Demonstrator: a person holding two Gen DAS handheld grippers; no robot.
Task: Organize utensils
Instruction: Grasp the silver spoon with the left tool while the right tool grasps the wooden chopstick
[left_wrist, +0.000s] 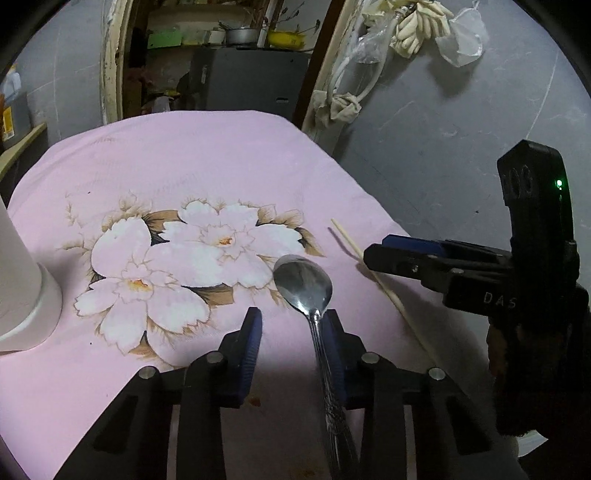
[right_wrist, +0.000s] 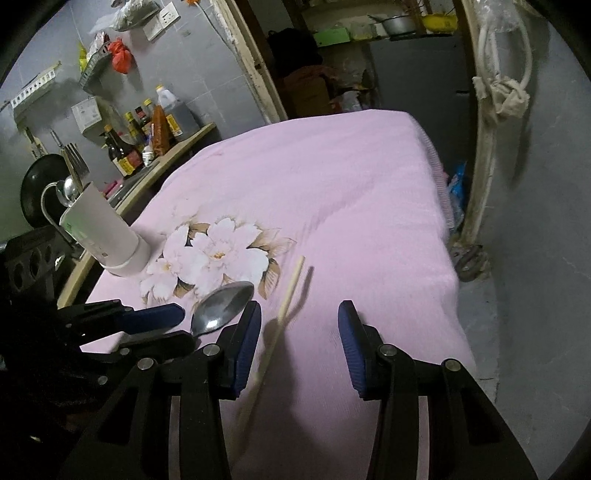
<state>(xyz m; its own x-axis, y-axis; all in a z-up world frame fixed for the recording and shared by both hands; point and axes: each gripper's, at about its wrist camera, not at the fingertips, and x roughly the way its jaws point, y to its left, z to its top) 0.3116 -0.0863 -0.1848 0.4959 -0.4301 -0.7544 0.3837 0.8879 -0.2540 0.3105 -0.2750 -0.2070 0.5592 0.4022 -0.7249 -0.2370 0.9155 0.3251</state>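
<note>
A metal spoon (left_wrist: 303, 282) lies on the pink flowered cloth (left_wrist: 207, 166), bowl pointing away. Its handle runs back between the fingers of my left gripper (left_wrist: 292, 315), close along the right pad (left_wrist: 334, 347); the left pad stands clear of it, so the jaws are open. In the right wrist view the spoon (right_wrist: 223, 304) sits just ahead of the left gripper (right_wrist: 184, 326). A pale wooden chopstick (right_wrist: 290, 291) lies between the fingers of my right gripper (right_wrist: 300, 306), nearer the left pad, untouched. The right gripper (left_wrist: 376, 249) hovers over the chopstick (left_wrist: 369, 273).
A white utensil holder (right_wrist: 105, 236) with a fork and a spoon in it stands at the cloth's left side, also seen as a white holder (left_wrist: 22, 288). Sauce bottles (right_wrist: 147, 129) line a side counter. The cloth's right edge (right_wrist: 448, 236) drops off beside a grey wall.
</note>
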